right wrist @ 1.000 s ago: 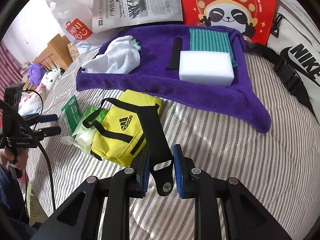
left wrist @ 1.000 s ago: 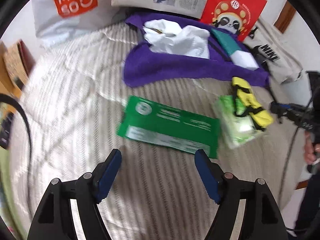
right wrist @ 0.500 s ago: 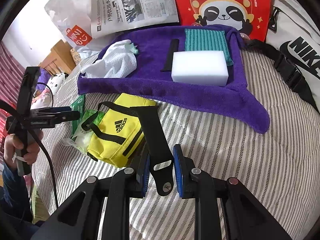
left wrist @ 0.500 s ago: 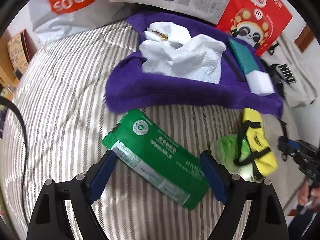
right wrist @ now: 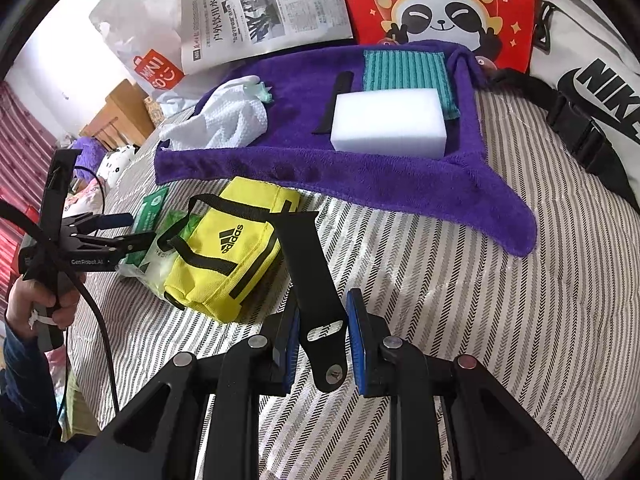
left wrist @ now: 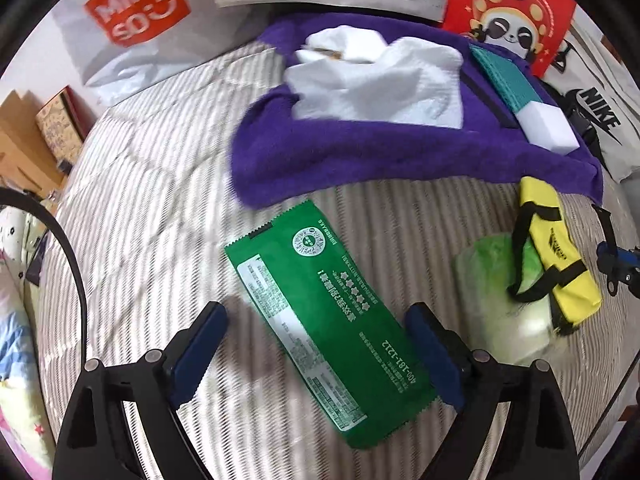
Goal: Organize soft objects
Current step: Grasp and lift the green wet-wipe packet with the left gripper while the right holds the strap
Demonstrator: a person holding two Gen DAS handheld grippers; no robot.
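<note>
A flat green packet [left wrist: 320, 312] lies on the striped bed between the fingers of my open left gripper [left wrist: 316, 344], which straddles it. My right gripper [right wrist: 322, 344] is shut on a black strap [right wrist: 310, 272] and holds it above the bed. Beside the strap lies a yellow Adidas pouch [right wrist: 228, 248], resting against a green tissue pack [right wrist: 160, 256]. The purple towel [right wrist: 400, 176] carries a white sponge [right wrist: 390, 122], a teal cloth [right wrist: 404, 70], a second black strap [right wrist: 334, 100] and a white cloth [right wrist: 228, 120]. My left gripper also shows in the right wrist view [right wrist: 116, 228].
A newspaper [right wrist: 260, 12], a red panda bag [right wrist: 440, 8] and a Miniso bag [left wrist: 132, 8] stand behind the towel. A white Nike bag [right wrist: 592, 92] with a black buckle strap lies at the right. Boxes and plush toys [right wrist: 108, 160] sit off the bed's left side.
My left gripper has moved forward and down over the green packet, which now lies between its open fingers. My right gripper has held the black strap and shifted slightly.
</note>
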